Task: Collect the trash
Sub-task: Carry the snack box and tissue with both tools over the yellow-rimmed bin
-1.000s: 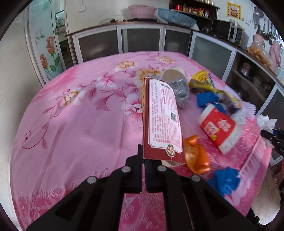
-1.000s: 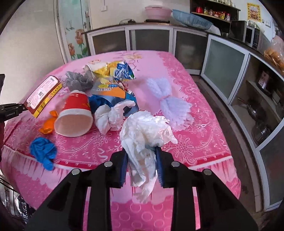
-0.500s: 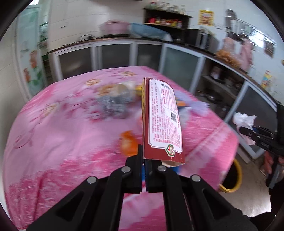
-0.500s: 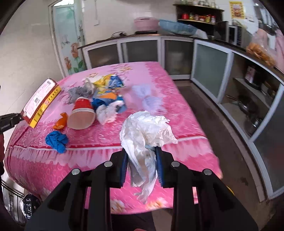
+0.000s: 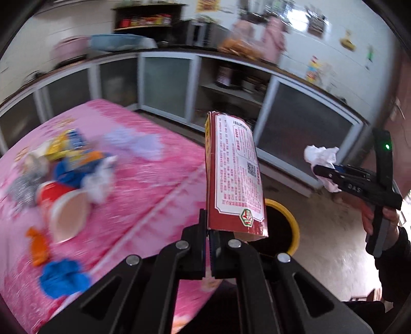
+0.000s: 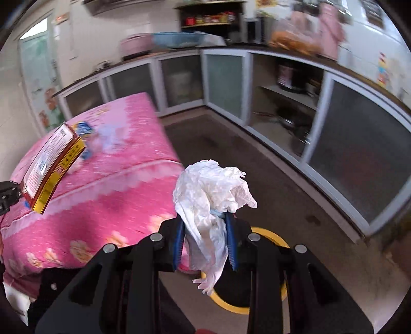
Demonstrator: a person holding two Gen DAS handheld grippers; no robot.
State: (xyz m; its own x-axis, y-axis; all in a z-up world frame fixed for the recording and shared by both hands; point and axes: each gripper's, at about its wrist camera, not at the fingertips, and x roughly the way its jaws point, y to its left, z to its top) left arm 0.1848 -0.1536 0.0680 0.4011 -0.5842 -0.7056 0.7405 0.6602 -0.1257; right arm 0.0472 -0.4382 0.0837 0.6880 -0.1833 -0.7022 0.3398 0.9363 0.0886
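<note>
Home kitchen, lived-in. L-shaped run of low cabinets with frosted glass doors under a dark countertop; wall shelf of jars; basins on the counter; pots in an open cabinet bay. Table under pink floral cloth; worn concrete floor.

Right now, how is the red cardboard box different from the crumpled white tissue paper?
The red cardboard box is stiff, flat-sided and printed with text; the crumpled white tissue paper is soft, wrinkly and plain. The left gripper pinches the box by its bottom edge with jaws nearly together; the right gripper holds the tissue with wider jaws. Both are held up off the pink table.
</note>
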